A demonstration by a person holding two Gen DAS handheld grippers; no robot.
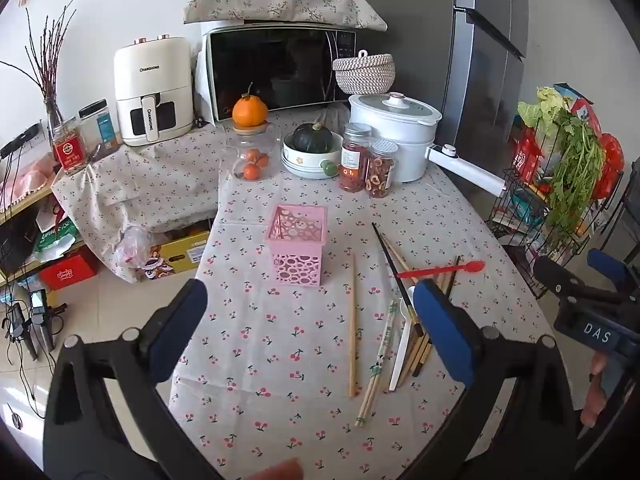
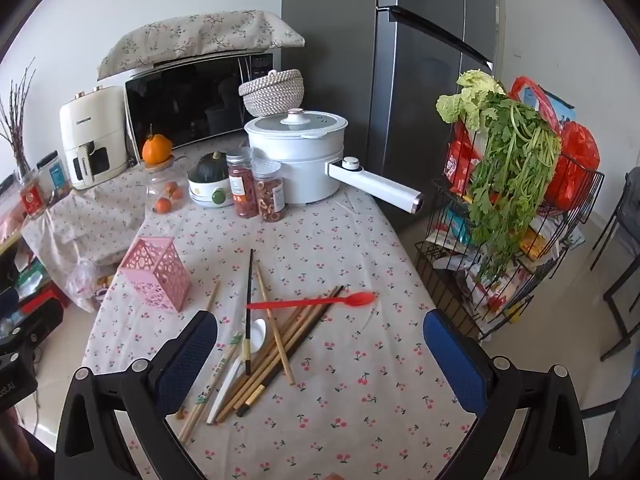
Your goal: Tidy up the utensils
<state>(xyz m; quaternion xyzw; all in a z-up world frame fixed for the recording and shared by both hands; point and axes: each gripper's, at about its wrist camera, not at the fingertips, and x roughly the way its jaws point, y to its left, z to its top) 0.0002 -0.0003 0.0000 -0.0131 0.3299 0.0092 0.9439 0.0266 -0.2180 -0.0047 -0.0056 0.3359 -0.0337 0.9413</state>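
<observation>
Chopsticks [image 2: 280, 344], slim wooden sticks; square pink perforated plastic holder [image 1: 298, 245] nearby

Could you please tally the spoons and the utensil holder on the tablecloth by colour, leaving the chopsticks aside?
Red: 1, the red spoon
White: 1, the white spoon
Pink: 1, the pink holder
Total: 3

Bare tablecloth [image 2: 360, 400] lies open near the camera; jars [image 2: 260, 192] and pot [image 2: 304, 160] crowd the far edge.
</observation>
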